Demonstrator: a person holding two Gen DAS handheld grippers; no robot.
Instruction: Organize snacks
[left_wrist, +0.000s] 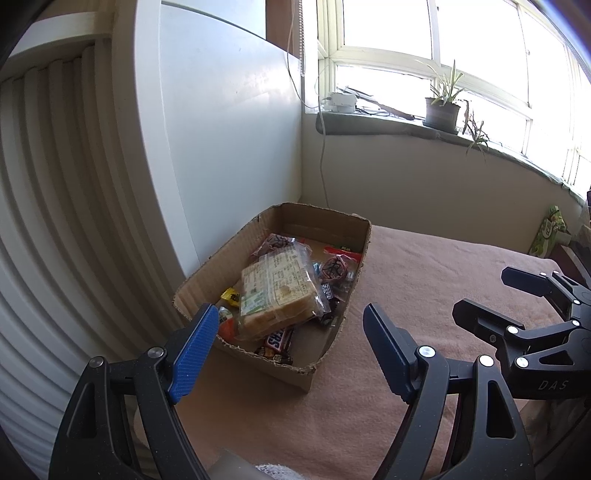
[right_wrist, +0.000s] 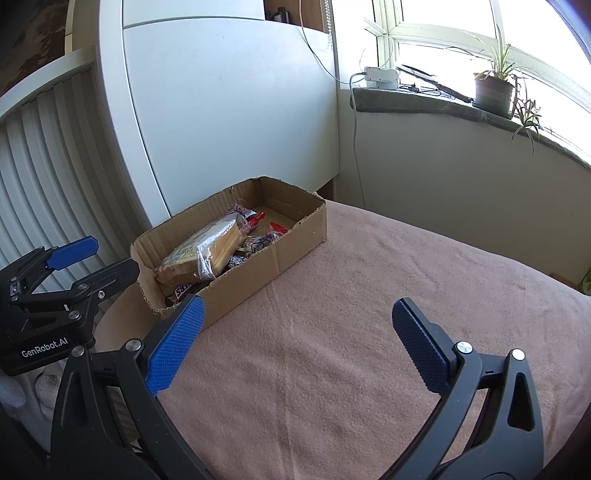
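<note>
Left wrist view: the left gripper (left_wrist: 291, 339) is hovering with its blue-padded fingers (left_wrist: 194, 352) spread wide and grasping nothing, just near of a shallow cardboard box (left_wrist: 332, 328). That box is sitting on a pink cloth (left_wrist: 424, 273) at the far left of the surface, against a white panel (left_wrist: 229, 147). Lying inside it are the snacks: a bagged sliced bread loaf (left_wrist: 277, 295) on top, a Snickers bar (left_wrist: 279, 339) at the near end, a yellow candy (left_wrist: 231, 296) at the left, and red-printed packets (left_wrist: 334, 267) toward the far end. The right gripper (left_wrist: 517, 295) is showing at the right edge, also parted and empty.

Right wrist view: the right gripper (right_wrist: 295, 339) is hanging released over bare cloth (right_wrist: 369, 295), right of the box (right_wrist: 258, 258). A potted plant (right_wrist: 493, 92) is standing on the far windowsill (right_wrist: 424, 105).
</note>
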